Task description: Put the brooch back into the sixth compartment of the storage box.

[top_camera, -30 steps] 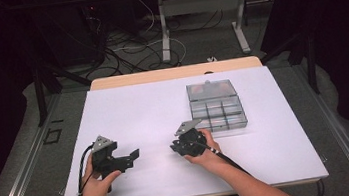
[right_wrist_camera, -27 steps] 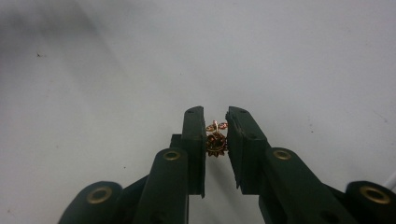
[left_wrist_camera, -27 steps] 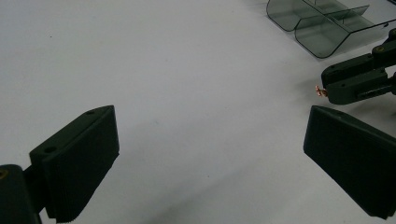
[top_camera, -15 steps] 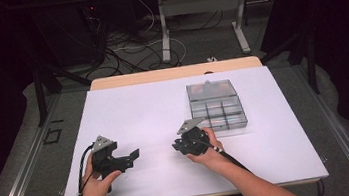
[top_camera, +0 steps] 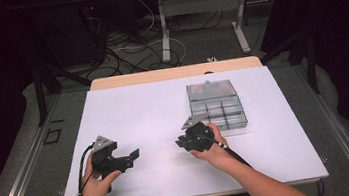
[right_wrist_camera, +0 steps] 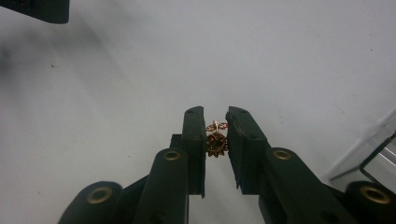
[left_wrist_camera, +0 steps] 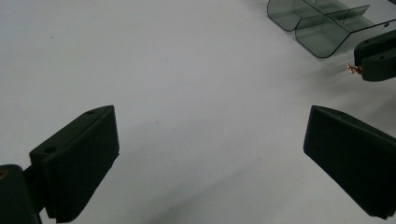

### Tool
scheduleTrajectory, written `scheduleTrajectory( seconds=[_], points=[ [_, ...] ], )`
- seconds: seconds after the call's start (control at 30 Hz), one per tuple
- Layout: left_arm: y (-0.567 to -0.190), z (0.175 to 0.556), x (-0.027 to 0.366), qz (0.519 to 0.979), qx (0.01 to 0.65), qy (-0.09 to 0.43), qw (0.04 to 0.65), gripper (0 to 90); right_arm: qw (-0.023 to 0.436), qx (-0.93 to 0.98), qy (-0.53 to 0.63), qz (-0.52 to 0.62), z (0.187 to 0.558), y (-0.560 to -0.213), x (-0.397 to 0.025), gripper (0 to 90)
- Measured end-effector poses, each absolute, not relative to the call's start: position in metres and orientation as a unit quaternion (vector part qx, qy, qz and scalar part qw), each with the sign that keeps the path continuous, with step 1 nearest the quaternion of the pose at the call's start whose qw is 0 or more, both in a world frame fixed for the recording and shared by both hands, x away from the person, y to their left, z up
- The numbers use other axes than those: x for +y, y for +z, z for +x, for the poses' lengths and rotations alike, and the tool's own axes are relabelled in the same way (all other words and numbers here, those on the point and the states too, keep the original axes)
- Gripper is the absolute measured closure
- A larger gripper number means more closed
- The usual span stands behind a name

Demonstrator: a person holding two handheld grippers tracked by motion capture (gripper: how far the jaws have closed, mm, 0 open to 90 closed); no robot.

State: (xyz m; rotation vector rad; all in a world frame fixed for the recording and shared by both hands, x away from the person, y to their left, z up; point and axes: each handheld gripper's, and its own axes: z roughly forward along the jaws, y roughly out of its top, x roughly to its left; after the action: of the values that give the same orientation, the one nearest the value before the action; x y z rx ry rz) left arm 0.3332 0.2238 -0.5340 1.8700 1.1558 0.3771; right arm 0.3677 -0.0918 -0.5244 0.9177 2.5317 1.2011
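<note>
Right gripper jaws pinch a small gold trinket (details blurred); left gripper jaws wide.

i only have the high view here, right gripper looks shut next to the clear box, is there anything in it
Observer: Yes. In the right gripper view the right gripper is pinching a small gold-coloured ornament between its jaws.
Operator: is it touching the table
Observer: I cannot tell from these views. In the left gripper view a bit of the ornament pokes out past the jaw tips, with the white table behind it.
Operator: and the left one, holding anything
Observer: No. The left gripper stands wide open, with bare table between its jaws.
Operator: is the box open
Observer: The left gripper view shows the clear box with open-topped compartments near the right gripper.
</note>
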Motion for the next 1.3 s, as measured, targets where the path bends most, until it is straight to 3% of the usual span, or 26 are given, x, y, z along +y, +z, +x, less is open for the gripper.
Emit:
scheduleTrajectory(
  seconds=[1.3],
  points=[
    [-0.534,0.333,0.224,0.752,0.466,0.152,0.441,4.0,0.118,0.829,0.4,0.373,0.389,-0.492,-0.16,77.7]
  ],
)
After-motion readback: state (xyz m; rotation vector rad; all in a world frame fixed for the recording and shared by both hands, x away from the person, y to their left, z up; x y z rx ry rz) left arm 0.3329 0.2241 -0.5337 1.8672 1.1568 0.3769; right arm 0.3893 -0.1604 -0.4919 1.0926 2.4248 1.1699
